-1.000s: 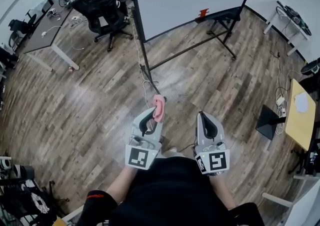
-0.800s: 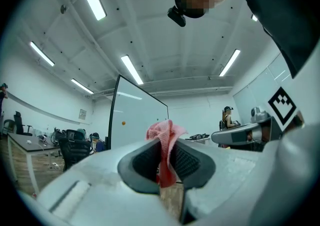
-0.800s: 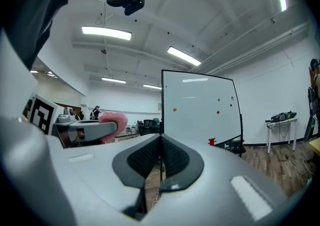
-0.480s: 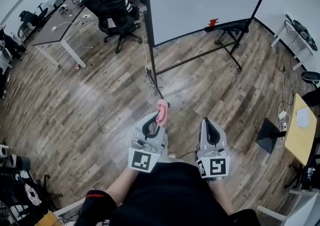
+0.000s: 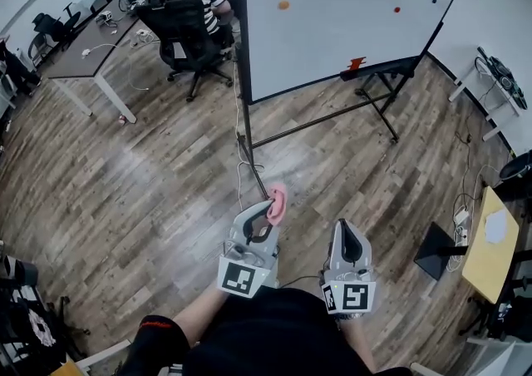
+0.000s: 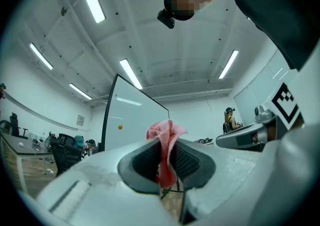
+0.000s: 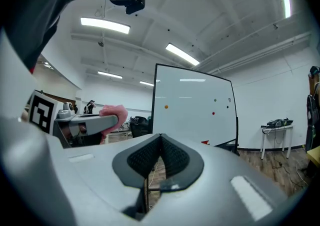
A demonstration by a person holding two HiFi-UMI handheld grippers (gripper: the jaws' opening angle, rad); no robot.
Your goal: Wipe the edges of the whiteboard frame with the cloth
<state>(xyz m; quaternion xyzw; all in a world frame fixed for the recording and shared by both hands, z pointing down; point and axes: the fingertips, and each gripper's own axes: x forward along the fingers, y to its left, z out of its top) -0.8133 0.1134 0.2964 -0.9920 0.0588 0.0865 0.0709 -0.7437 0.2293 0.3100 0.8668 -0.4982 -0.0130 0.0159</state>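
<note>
A pink cloth [image 5: 278,200] is pinched in my left gripper [image 5: 272,207], which is shut on it; in the left gripper view the cloth [image 6: 165,142] sticks up between the jaws. My right gripper [image 5: 349,231] is shut with nothing in it, level with the left one. The whiteboard [image 5: 341,8] on its black frame [image 5: 242,50] stands ahead on a wheeled stand, well beyond both grippers. It also shows in the right gripper view as a whiteboard [image 7: 192,110] with small coloured magnets. A red eraser [image 5: 357,63] rests on its tray.
A person sits in a black office chair [image 5: 187,29] at a grey desk [image 5: 91,50] left of the board. A cable [image 5: 243,158] trails over the wood floor from the stand's foot. A yellow table [image 5: 489,237] and a black stand [image 5: 436,251] are at right.
The view has tilted up, so the whiteboard shows more fully. Both grippers sit slightly lower in the frame. The cloth stays gripped.
</note>
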